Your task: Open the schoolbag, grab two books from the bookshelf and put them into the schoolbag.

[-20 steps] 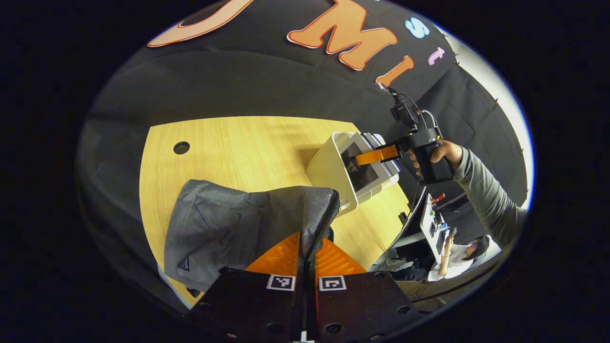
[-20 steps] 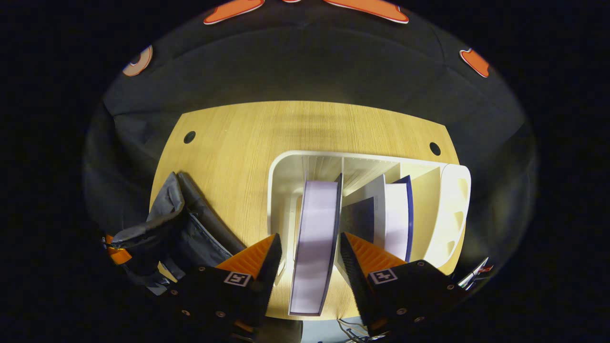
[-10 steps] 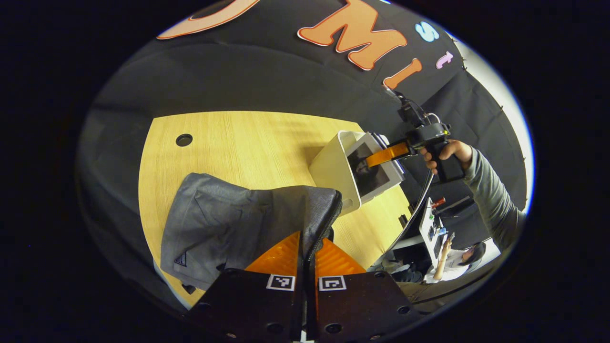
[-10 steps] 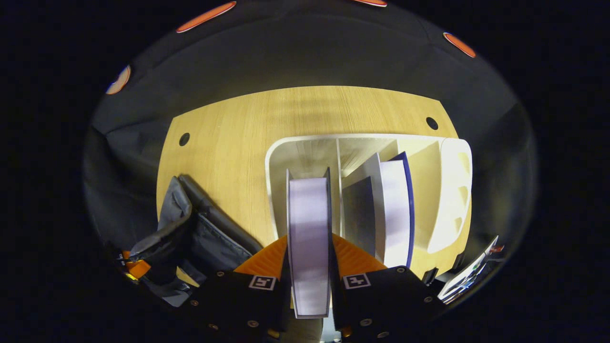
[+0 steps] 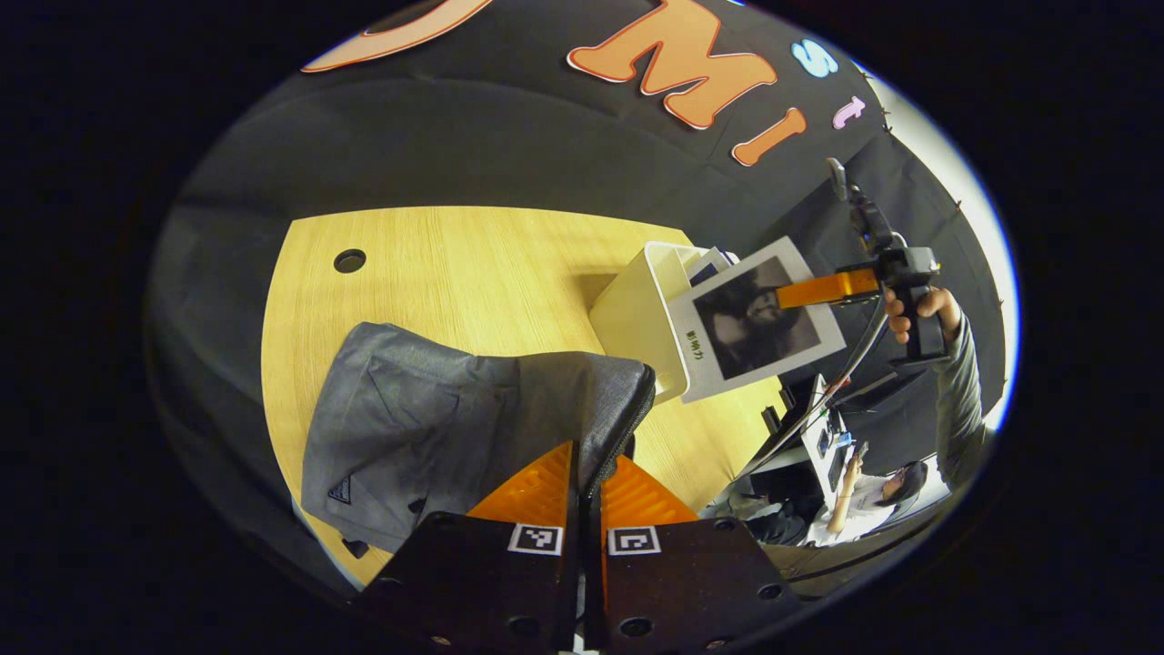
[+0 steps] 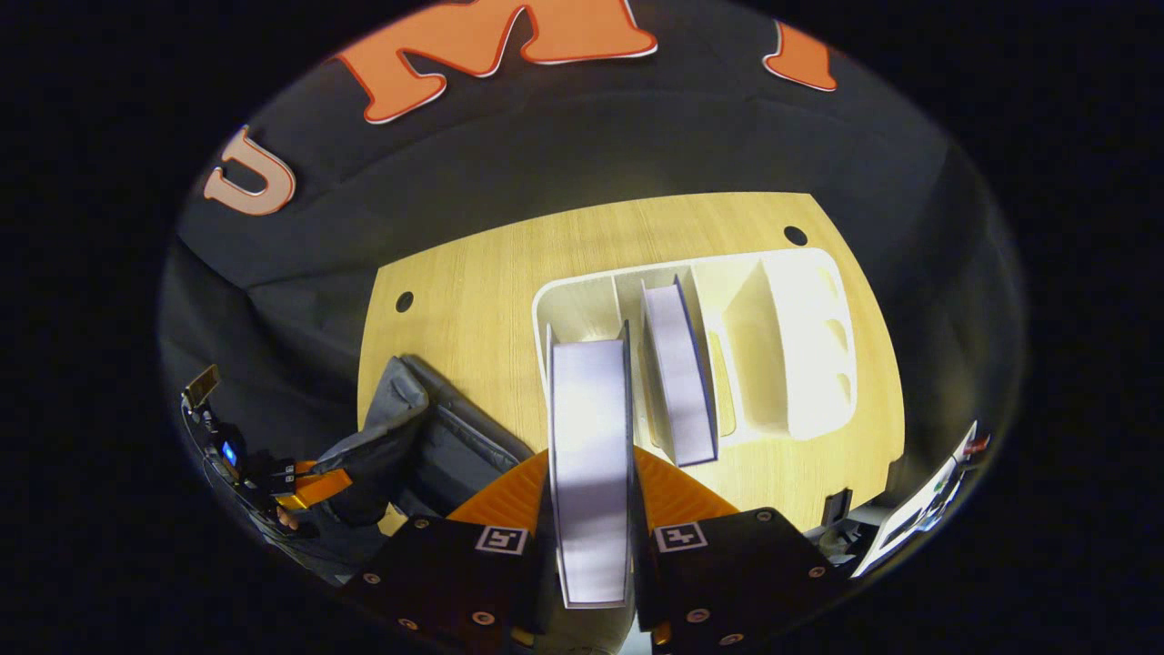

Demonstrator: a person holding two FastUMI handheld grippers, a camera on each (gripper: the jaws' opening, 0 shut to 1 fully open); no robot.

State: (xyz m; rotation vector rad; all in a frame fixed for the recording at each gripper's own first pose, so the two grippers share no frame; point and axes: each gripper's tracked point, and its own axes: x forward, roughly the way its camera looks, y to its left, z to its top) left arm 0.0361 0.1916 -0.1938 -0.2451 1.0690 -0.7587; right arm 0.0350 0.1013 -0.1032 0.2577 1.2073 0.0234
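1. The right gripper [image 6: 591, 509] is seen clenched on a book [image 6: 591, 455]; both fingers press the covers from either side near one edge, the page block facing the camera in the right gripper view.
2. In the left gripper view the same book [image 5: 755, 318] is seen held in the air just above and beside the white bookshelf [image 5: 637, 318], clear of its slots; the right gripper [image 5: 818, 289] grips it at one edge of the cover, with a hand [image 5: 918, 309] on the handle.
3. A second book [image 6: 677, 373] is noted standing upright in a middle slot of the bookshelf [image 6: 800, 346], well apart from the held one.
4. The left gripper [image 5: 587, 491] is closed on the zipper edge of the grey schoolbag [image 5: 436, 418]; the fingers pinch the fabric at the rim of the opening. The bag rests on the counter [image 5: 455, 264], just beside the bookshelf.
5. Handling, book: judged stiff and moderately heavy for an edge grip. Held at one edge, it is likely to swing or slip between the fingers; a firm pinch across both covers is advised. The covers look smooth, so slipping is a risk.
6. Handling, schoolbag: judged soft and limp. The mouth is likely to collapse unless the rim is kept lifted by the left gripper; the pinch at the zipper edge looks suitable for this.
7. Progress, judged: bag mouth held, first book out of the shelf, none seen in the bag.
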